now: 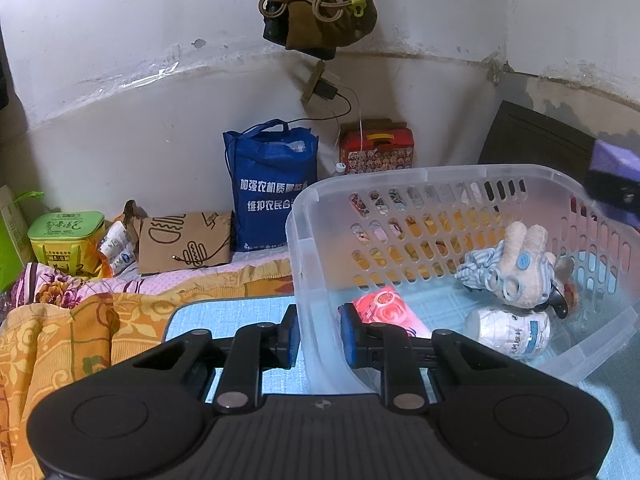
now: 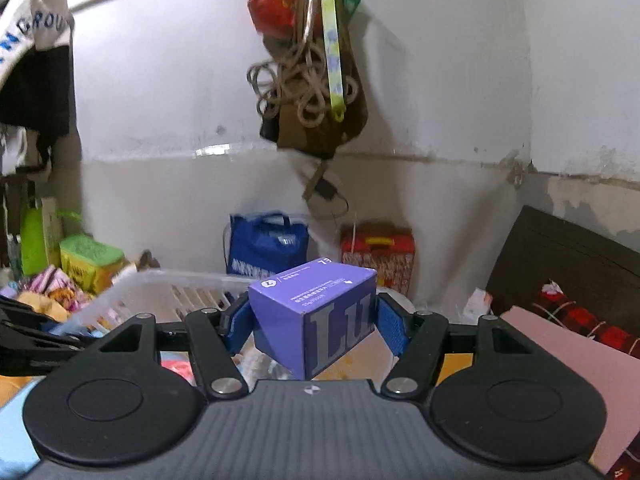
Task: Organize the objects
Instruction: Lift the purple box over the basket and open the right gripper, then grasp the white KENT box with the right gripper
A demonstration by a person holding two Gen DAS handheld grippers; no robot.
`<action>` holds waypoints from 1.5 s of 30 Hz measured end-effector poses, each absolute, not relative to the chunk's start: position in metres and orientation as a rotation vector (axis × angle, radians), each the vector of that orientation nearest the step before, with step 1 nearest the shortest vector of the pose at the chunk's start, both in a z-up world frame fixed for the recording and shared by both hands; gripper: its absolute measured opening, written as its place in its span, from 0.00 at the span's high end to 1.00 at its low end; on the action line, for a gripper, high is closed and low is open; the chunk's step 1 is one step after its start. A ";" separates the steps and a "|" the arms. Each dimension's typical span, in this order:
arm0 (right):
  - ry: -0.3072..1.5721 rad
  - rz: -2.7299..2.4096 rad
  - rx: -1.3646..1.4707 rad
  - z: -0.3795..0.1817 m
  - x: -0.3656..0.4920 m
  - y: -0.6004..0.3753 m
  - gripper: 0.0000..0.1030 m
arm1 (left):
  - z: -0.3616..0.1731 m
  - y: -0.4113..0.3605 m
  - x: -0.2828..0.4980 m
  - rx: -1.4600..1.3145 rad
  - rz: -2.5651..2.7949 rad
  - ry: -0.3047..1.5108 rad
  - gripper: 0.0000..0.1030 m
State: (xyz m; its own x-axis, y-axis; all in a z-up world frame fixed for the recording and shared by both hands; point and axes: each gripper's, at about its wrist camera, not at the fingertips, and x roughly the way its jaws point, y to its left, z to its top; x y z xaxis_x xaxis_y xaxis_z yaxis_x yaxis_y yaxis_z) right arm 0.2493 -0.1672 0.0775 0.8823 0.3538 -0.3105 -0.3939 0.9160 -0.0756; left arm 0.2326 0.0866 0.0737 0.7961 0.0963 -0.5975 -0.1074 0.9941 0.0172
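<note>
Translucent plastic fills my left wrist view: a slotted basket [image 1: 460, 216] sits on a pale blue checked mat [image 1: 224, 316], and my left gripper [image 1: 319, 336] straddles its near-left corner wall, blue pads clamped on the thin plastic. Inside lie a soft beige plush toy [image 1: 520, 268] with button eyes, a white bottle [image 1: 508, 332] on its side, long axis running left to right, and a flat pink packet [image 1: 384, 308].

From the right wrist view, my right gripper [image 2: 312, 320] grasps a purple cardboard box [image 2: 316, 312] between ribbed blue pads [image 2: 390, 326]. The box is tilted, one corner edge turned toward the camera, grey lettering on its near face. It hangs beyond the basket's blurred right rim [image 2: 168, 280].
</note>
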 end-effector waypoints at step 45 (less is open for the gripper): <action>0.350 0.527 -0.158 -0.060 0.047 -0.092 0.00 | 0.073 0.088 0.230 -0.018 0.098 0.641 0.73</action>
State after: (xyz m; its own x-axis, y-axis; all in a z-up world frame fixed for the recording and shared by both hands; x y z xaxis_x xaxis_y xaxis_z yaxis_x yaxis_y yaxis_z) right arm 0.0466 -0.0920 -0.0596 0.8067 0.4640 -0.3660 -0.5172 0.8539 -0.0575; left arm 0.2304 0.0881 0.0727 0.7970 0.0858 -0.5979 -0.0969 0.9952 0.0136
